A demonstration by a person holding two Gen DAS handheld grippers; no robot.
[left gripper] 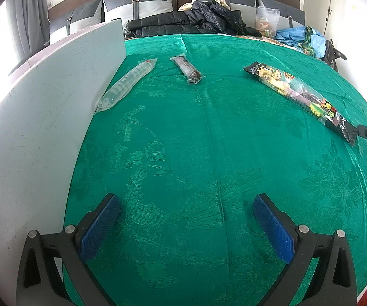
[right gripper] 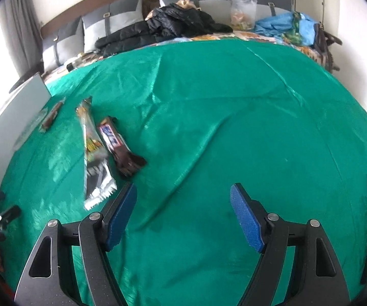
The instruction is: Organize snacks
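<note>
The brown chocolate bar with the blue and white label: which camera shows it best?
The right wrist view. There the chocolate bar lies close on the green cloth, label readable, beside a long snack packet. The left wrist view does not show it at all; it shows only that long snack packet and two other wrapped snacks farther off.

You can make out yellow Chinese characters on the long black snack packet [left gripper: 303,94], too distorted to read. The brown chocolate bar wrapper [right gripper: 115,142] carries white-and-blue lettering, blurred beyond reading.
</note>
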